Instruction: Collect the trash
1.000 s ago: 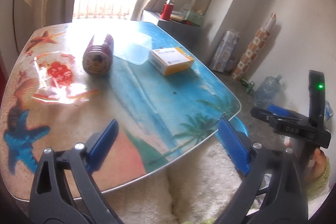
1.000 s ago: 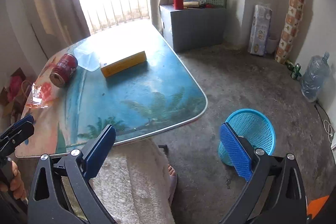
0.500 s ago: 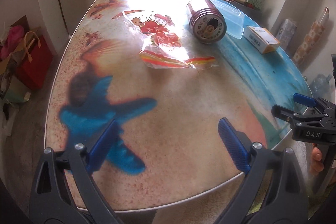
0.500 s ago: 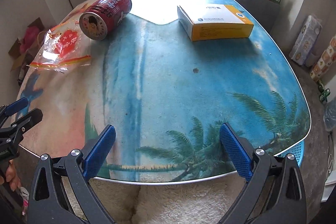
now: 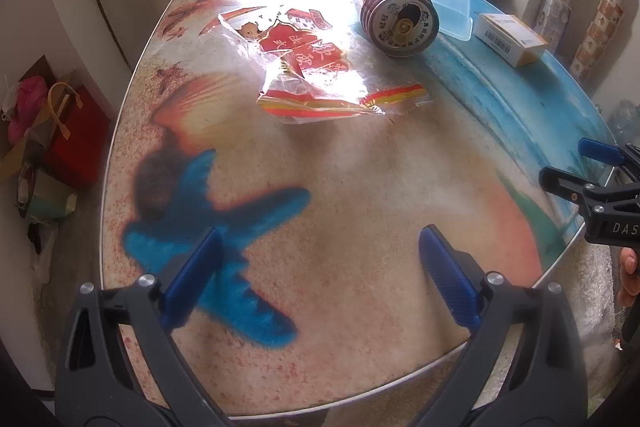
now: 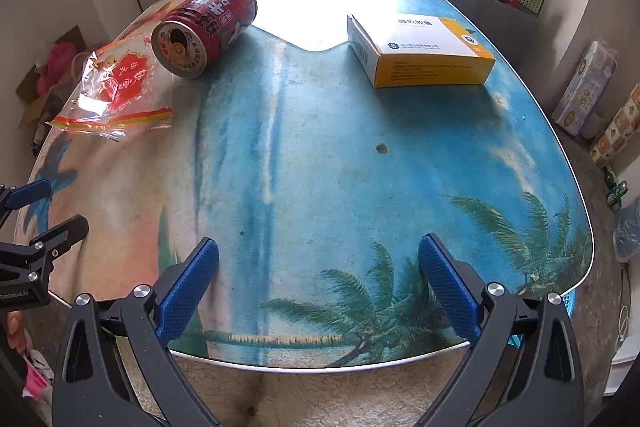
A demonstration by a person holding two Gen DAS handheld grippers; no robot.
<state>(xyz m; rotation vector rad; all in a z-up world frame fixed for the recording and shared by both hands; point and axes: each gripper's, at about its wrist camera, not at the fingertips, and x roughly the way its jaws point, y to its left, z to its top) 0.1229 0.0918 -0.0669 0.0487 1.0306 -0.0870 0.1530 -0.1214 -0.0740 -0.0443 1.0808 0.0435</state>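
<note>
Two hand-held grippers are ours to work with, and neither carries anything: the left hand-held gripper [image 5: 318, 275] and the right hand-held gripper [image 6: 318, 279] each hover over the near edge of the bench [image 6: 320, 187] with fingers spread wide. We judge the task barely begun, since nothing we can see has been collected. Looking outward from the right one, we count one red can [image 6: 206, 27] lying on its side at eleven o'clock, one crumpled plastic wrapper [image 6: 114, 91] just beside it at ten o'clock, and one yellow-and-white box [image 6: 420, 53] at one o'clock. From the left view, one clear plastic lid [image 5: 444, 7] lies behind the can. A blue basket [image 6: 570, 301], barely showing past the bench's edge at four o'clock, is probably the bin.
</note>
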